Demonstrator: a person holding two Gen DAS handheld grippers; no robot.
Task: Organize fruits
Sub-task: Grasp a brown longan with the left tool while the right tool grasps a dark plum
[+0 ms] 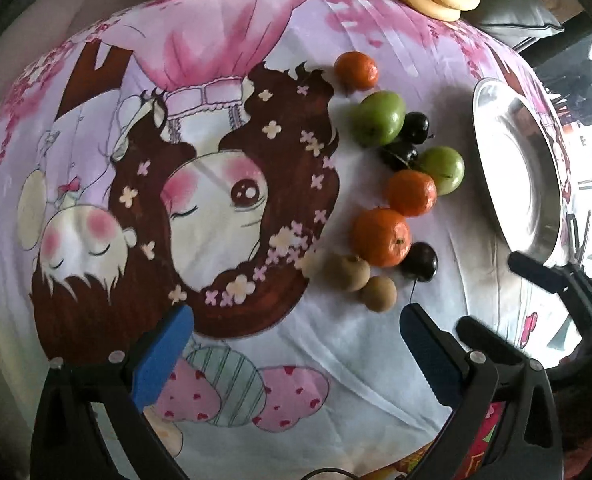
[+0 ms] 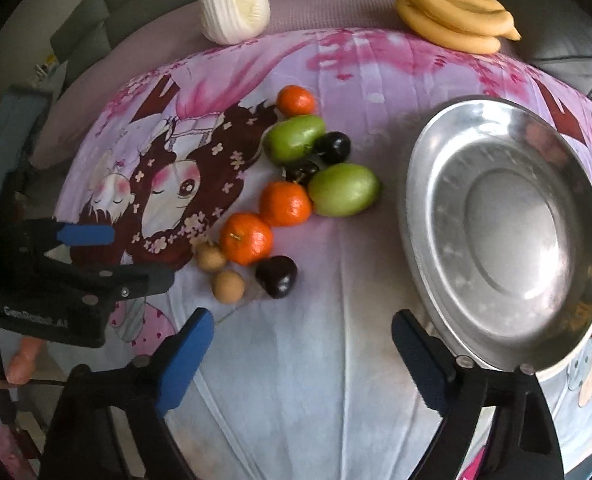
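Now steel plate [image 2: 428,216] holds nothing; fruits [image 2: 286,204] beside it; both tools released.

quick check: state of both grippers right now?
Left gripper: open, holding nothing.
Right gripper: open, holding nothing.

A home living room: grey sofa cushions [image 2: 568,52] behind a table under a cartoon-print cloth [image 2: 296,380].
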